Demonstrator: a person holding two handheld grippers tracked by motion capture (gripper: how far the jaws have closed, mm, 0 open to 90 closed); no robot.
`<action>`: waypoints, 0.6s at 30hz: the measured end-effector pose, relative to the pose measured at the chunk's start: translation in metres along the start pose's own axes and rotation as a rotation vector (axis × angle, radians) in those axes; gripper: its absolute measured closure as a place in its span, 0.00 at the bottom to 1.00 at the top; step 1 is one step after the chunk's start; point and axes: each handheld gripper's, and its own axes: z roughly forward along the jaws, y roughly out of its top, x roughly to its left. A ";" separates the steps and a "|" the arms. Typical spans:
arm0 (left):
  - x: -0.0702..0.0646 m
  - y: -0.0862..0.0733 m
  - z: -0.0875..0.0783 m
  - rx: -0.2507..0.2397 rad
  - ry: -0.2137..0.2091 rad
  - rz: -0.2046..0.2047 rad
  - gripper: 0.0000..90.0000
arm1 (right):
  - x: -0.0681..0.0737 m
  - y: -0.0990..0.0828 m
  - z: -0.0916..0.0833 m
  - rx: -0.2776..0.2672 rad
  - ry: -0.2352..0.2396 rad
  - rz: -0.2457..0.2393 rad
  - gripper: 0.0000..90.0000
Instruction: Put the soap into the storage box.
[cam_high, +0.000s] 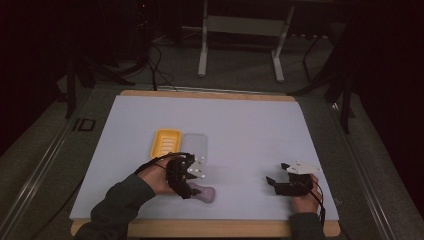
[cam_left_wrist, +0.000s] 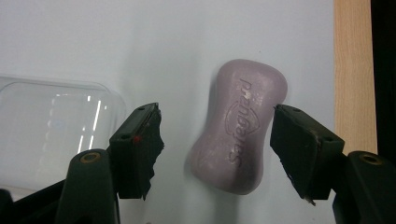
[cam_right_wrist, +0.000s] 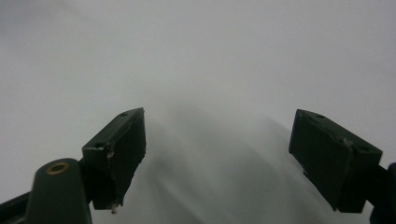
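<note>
A purple soap bar (cam_left_wrist: 238, 126) stamped with a brand name lies flat on the white sheet, close to the table's near edge. My left gripper (cam_left_wrist: 217, 126) hovers over it, open, one jaw on either side of the bar. The left pad stands clear of it and the right pad sits close by its edge. From above, the left gripper (cam_high: 195, 191) is at the near left with the soap bar (cam_high: 206, 194) just to its right. My right gripper (cam_high: 276, 174) rests at the near right, and its view shows the right gripper (cam_right_wrist: 217, 135) open over bare sheet.
A yellow ribbed soap dish (cam_high: 166, 142) and a clear plastic lid (cam_high: 195, 145) lie side by side just beyond the left gripper; the lid (cam_left_wrist: 51, 135) is left of the left jaw. The wooden table edge (cam_left_wrist: 352, 70) runs close past the soap. Dark floor and metal frame legs lie beyond.
</note>
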 end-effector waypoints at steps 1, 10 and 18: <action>0.000 0.001 0.001 0.003 -0.004 -0.001 0.38 | 0.000 0.000 0.000 0.000 0.000 0.000 0.21; -0.001 0.003 0.007 0.019 -0.015 0.004 0.36 | 0.000 0.000 0.000 0.000 0.000 -0.001 0.21; -0.002 0.004 0.013 0.053 -0.024 0.020 0.35 | 0.000 0.000 0.000 -0.001 -0.001 -0.002 0.21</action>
